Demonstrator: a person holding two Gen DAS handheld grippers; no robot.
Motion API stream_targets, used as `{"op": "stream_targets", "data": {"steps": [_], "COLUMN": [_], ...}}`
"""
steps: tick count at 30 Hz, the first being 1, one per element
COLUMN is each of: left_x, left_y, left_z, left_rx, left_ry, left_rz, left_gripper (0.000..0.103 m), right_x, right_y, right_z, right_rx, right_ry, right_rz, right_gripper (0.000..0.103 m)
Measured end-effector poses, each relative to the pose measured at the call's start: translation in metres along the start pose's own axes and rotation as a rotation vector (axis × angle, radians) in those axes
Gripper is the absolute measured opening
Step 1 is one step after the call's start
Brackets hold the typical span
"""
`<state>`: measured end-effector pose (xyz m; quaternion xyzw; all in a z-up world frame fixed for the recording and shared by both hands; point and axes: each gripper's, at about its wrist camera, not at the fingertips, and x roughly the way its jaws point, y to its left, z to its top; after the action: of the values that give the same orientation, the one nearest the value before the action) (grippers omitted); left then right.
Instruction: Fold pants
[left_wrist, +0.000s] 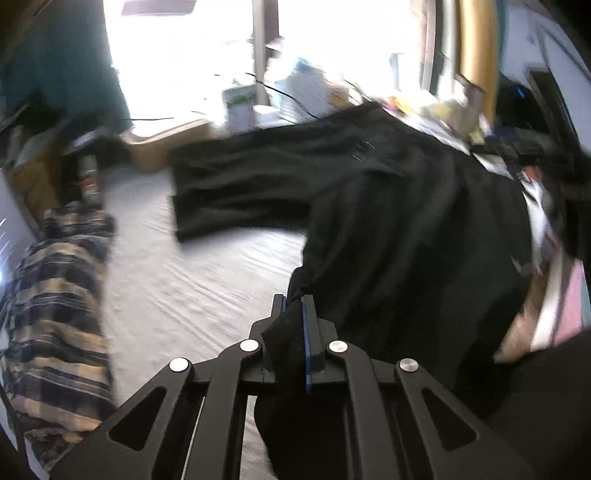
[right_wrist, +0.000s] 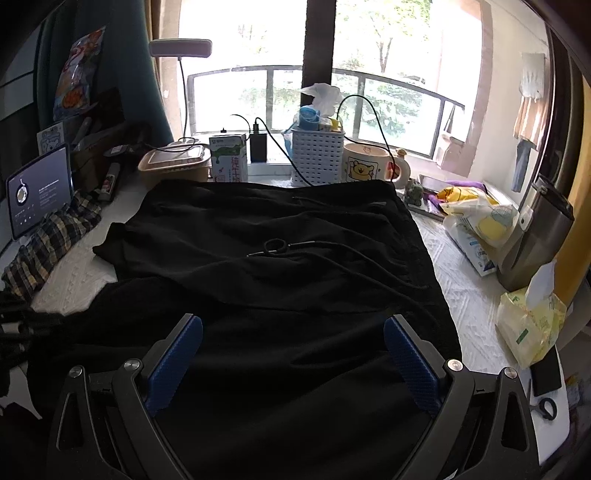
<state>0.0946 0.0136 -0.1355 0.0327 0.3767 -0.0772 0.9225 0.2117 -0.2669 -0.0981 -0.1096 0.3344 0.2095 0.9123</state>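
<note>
Left tool (left_wrist: 293, 306) clamped on a pinch of the black pants (left_wrist: 388, 206) at a leg hem; thin hold, so the soft, limp cloth may slip out if dragged. Right tool (right_wrist: 293, 354) spread wide, empty, above the pants, which lie across the white textured surface (right_wrist: 458, 295). The loose drawstring (right_wrist: 295, 245) could bunch inside a fold. The crumpled plaid cloth (left_wrist: 55, 295) nearby may snag.
</note>
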Motion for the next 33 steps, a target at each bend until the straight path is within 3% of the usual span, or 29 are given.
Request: {"op": "stream_targets", "data": {"steps": [8, 12, 13, 15, 17, 20, 26, 33], "left_x": [0.015, 0.045, 0.048, 0.052, 0.043, 0.026, -0.008, -0.02], "left_y": [0.04, 0.062, 0.065, 0.071, 0.076, 0.079, 0.07, 0.033], "left_z": [0.052, 0.063, 0.061, 0.055, 0.043, 0.027, -0.001, -0.018], "left_rx": [-0.082, -0.116, -0.121, -0.127, -0.155, -0.181, -0.239, -0.174], "left_ry": [-0.117, -0.014, 0.008, 0.047, 0.044, 0.033, 0.0, -0.001], "left_rz": [0.096, 0.097, 0.088, 0.108, 0.091, 0.083, 0.044, -0.004], "left_gripper": [0.006, 0.011, 0.013, 0.034, 0.049, 0.06, 0.065, 0.065], "right_x": [0.004, 0.004, 0.003, -0.001, -0.008, -0.02, -0.035, -0.059], "right_y": [-0.011, -0.017, -0.021, -0.029, -0.043, -0.064, -0.094, -0.106], "right_z": [-0.003, -0.006, -0.007, -0.01, -0.014, -0.021, -0.044, -0.074], "right_rx": [0.042, 0.052, 0.057, 0.068, 0.09, 0.124, 0.147, 0.144], "right_ry": [-0.004, 0.0, 0.001, -0.003, -0.011, -0.021, 0.005, 0.028], "right_rz": [0.001, -0.017, -0.025, -0.044, -0.076, -0.128, -0.24, -0.288], "right_gripper": [0.099, 0.099, 0.099, 0.099, 0.099, 0.099, 0.099, 0.099]}}
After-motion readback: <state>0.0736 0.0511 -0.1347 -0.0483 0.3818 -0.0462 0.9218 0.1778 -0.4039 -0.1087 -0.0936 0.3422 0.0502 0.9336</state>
